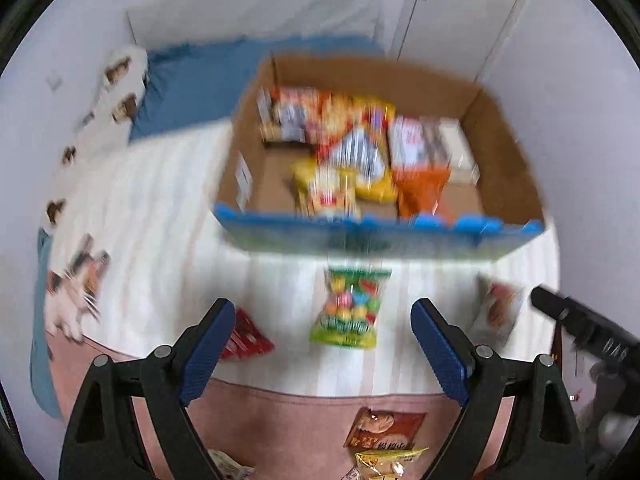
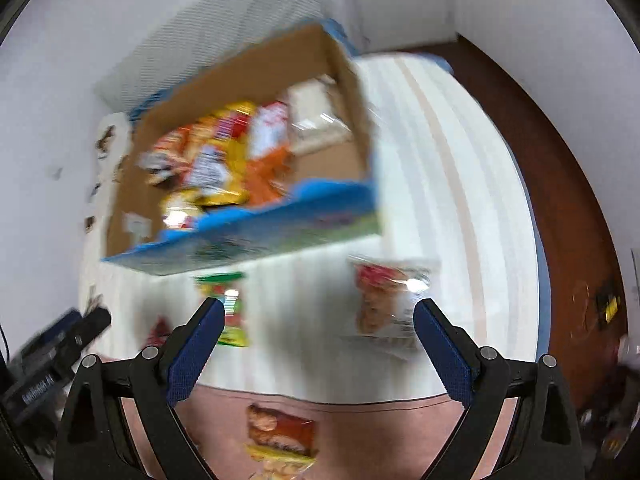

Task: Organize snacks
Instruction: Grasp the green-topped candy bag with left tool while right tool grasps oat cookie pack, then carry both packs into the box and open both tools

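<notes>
Cardboard is what your box (image 1: 500,148) is made of, with a blue front edge, and it sits on the striped white cover (image 1: 168,216) with lots of snack bags inside. Both pictures are blurry. Your left gripper (image 1: 323,322) has its blue pads wide apart and holds nothing; between them, lower down on the cover, lies a green bag of round coloured sweets (image 1: 351,308). Your right gripper (image 2: 319,322) is spread wide too, and it is empty. From the left view you can see a red packet (image 1: 248,336) by the left pad, a blue sheet (image 1: 192,76) behind the box, and white cupboard doors (image 1: 460,8). The right view does not show those doors, but it shows a brown floor (image 2: 560,200) past the bed's edge. A clear bag with red and brown print (image 2: 390,300) lies near the right pad; in the left view it sits far right. On the pink cover (image 1: 280,416) nearest you lies a brown snack pack (image 1: 384,428), with a yellow one (image 1: 390,460) just below it.
</notes>
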`<state>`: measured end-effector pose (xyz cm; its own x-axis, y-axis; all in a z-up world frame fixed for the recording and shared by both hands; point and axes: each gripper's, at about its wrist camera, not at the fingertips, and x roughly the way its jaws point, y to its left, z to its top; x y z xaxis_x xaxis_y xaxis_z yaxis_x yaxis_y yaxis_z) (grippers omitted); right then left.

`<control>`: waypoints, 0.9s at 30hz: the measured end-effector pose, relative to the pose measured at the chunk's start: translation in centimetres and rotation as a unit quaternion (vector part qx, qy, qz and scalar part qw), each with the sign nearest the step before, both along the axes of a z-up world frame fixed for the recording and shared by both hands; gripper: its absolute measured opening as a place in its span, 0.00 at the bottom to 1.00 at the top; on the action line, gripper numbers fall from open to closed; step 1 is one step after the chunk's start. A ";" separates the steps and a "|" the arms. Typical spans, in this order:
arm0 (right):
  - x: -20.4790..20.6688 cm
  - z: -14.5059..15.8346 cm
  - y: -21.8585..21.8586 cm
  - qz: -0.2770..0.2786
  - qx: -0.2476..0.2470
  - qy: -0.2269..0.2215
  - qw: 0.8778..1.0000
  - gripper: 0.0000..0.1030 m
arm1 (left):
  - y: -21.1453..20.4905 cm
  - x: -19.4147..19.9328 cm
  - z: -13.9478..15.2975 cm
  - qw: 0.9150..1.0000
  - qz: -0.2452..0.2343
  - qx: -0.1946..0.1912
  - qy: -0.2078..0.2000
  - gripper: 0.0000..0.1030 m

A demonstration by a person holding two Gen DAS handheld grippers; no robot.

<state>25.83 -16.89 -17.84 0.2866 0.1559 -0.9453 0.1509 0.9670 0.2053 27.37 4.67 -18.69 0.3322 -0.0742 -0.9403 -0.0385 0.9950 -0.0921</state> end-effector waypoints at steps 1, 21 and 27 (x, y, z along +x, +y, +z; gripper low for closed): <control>0.3 -1.2 -0.5 -0.008 -0.003 0.009 1.000 0.95 | -0.5 0.3 -1.4 1.000 -0.006 -0.001 0.014 0.87; -0.6 -11.0 -1.7 -0.026 -0.009 0.085 0.996 0.49 | -4.2 2.5 -13.6 0.991 -0.061 0.008 0.120 0.48; -5.3 -11.5 -0.5 0.003 -0.014 0.102 0.995 0.49 | -2.3 -3.2 -13.9 0.989 -0.047 0.004 0.139 0.48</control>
<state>20.57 -17.41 -29.32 0.0876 0.1292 -0.9877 0.1807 0.9730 0.1433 24.17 2.40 -32.57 0.0532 -0.0843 -0.9950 0.0319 0.9961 -0.0827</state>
